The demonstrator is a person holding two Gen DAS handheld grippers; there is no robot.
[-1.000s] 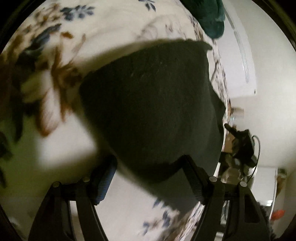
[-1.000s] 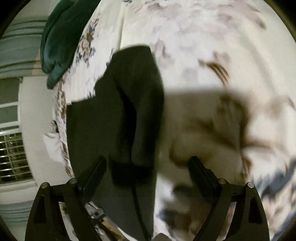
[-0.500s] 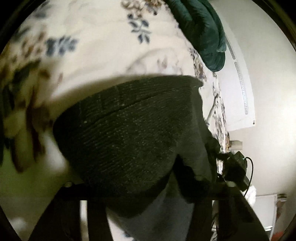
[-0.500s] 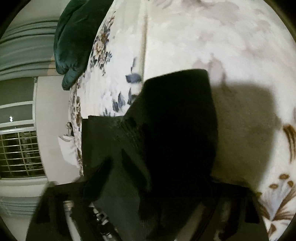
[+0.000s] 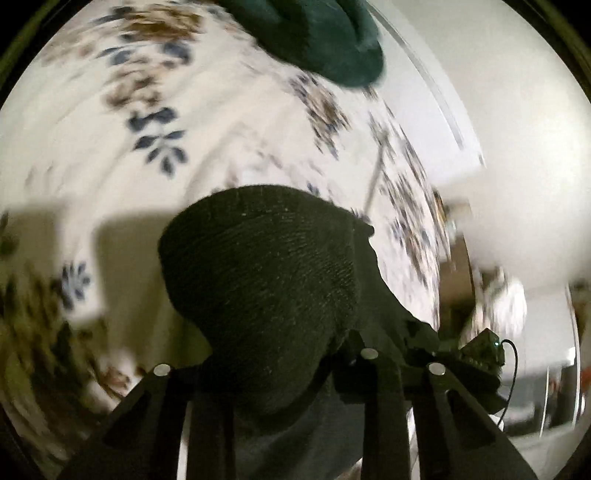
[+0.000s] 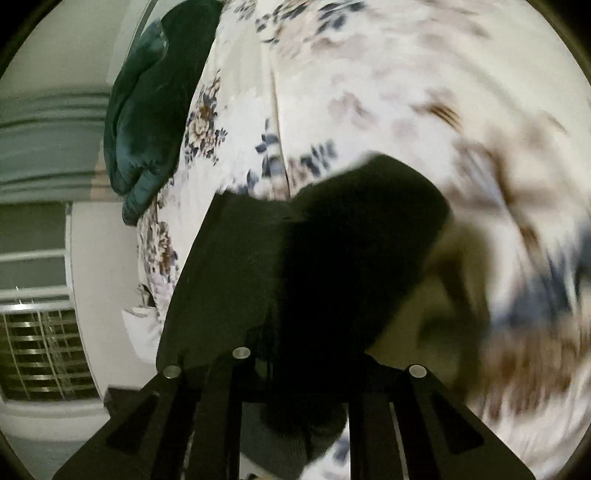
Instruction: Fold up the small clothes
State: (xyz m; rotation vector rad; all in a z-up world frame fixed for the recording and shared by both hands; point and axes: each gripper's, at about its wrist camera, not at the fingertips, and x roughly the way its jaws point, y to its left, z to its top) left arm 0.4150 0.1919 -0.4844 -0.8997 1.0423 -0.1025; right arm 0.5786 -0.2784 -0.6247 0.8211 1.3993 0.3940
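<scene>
A small black knit garment (image 5: 266, 280) hangs between my two grippers above a floral bedsheet (image 5: 110, 147). My left gripper (image 5: 280, 373) is shut on one edge of it, and the cloth bulges out over the fingers. In the right wrist view the same black garment (image 6: 332, 266) is pinched by my right gripper (image 6: 295, 384), which is shut on it. The fingertips are hidden under the fabric in both views. The other gripper shows at the far end of the cloth in the left wrist view (image 5: 476, 354).
A dark green velvet cushion (image 5: 325, 33) lies at the far end of the bed, also in the right wrist view (image 6: 147, 110). A white wall (image 5: 517, 147) and a window with blinds (image 6: 40, 354) lie beyond the bed's edge.
Both grippers were open around the garment lying on the sheet. They have closed on its edges and lifted it off the bed, moving toward the cushion end.
</scene>
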